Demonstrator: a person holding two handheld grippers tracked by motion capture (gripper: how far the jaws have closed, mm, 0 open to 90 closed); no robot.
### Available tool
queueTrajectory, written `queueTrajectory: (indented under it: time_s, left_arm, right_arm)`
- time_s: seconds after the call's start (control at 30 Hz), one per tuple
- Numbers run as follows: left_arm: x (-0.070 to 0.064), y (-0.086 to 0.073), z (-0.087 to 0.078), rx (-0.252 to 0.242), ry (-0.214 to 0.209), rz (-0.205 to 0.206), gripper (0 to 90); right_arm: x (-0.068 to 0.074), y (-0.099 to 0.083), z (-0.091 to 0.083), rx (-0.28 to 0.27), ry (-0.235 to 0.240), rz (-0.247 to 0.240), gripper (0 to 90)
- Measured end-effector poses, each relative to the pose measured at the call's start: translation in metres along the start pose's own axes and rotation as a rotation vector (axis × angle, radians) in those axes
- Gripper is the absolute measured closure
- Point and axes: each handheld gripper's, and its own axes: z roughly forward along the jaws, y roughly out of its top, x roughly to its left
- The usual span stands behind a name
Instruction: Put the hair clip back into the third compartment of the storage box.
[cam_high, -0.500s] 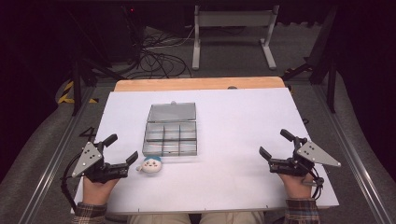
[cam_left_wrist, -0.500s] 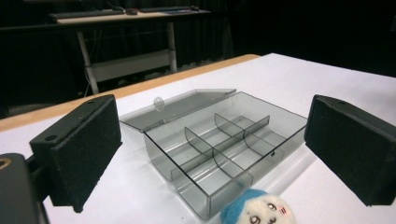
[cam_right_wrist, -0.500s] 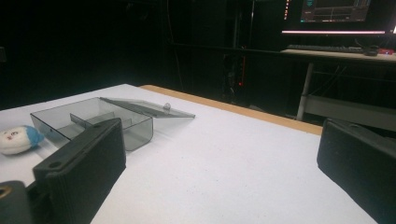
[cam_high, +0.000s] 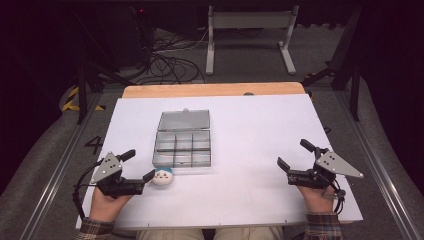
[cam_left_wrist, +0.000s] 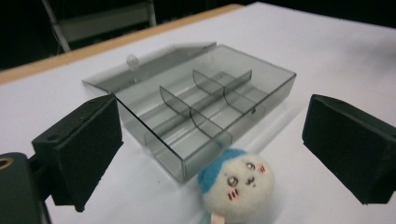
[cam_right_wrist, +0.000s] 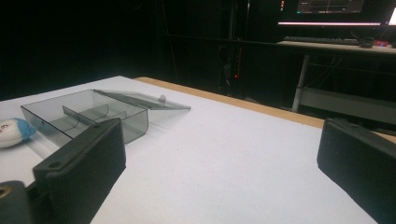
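The left tongs (cam_high: 140, 165) are held wide apart, gripping nothing, just left of the clear smoky plastic compartment box (cam_high: 183, 147). The small round white plush toy with a blue cap (cam_high: 162, 176) is seen lying on the white worktop (cam_high: 250, 130), touching the box's near left corner. The right tongs (cam_high: 296, 154) are spread wide and empty, well right of the box.
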Motion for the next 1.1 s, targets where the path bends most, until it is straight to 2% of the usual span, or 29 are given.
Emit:
queueTrajectory:
  time_s: [0.1, 0.27, 0.47, 0.7, 1.1]
  left_arm:
    - [0.0, -0.001, 0.005, 0.057, -0.009, 0.005, 6.1]
    - [-0.001, -0.003, 0.012, 0.124, -0.014, 0.002, 6.7]
    - [-0.004, -0.005, 0.017, 0.173, -0.042, 0.0, 12.4]
    - [-0.006, -0.006, 0.019, 0.208, -0.04, 0.035, 17.1]
    - [-0.007, -0.007, 0.023, 0.267, -0.065, 0.041, 24.7]
  right_arm:
    - [0.0, 0.0, 0.0, 0.001, -0.002, -0.001, 1.7]
    - [0.0, 0.0, 0.0, 0.006, -0.006, 0.003, 1.8]
    - [0.0, 0.0, 0.001, 0.021, -0.017, 0.0, 1.8]
    - [0.0, 0.0, 0.0, 0.016, -0.037, -0.003, 2.7]
    - [0.0, 0.0, 0.0, 0.02, -0.044, -0.005, 3.4]
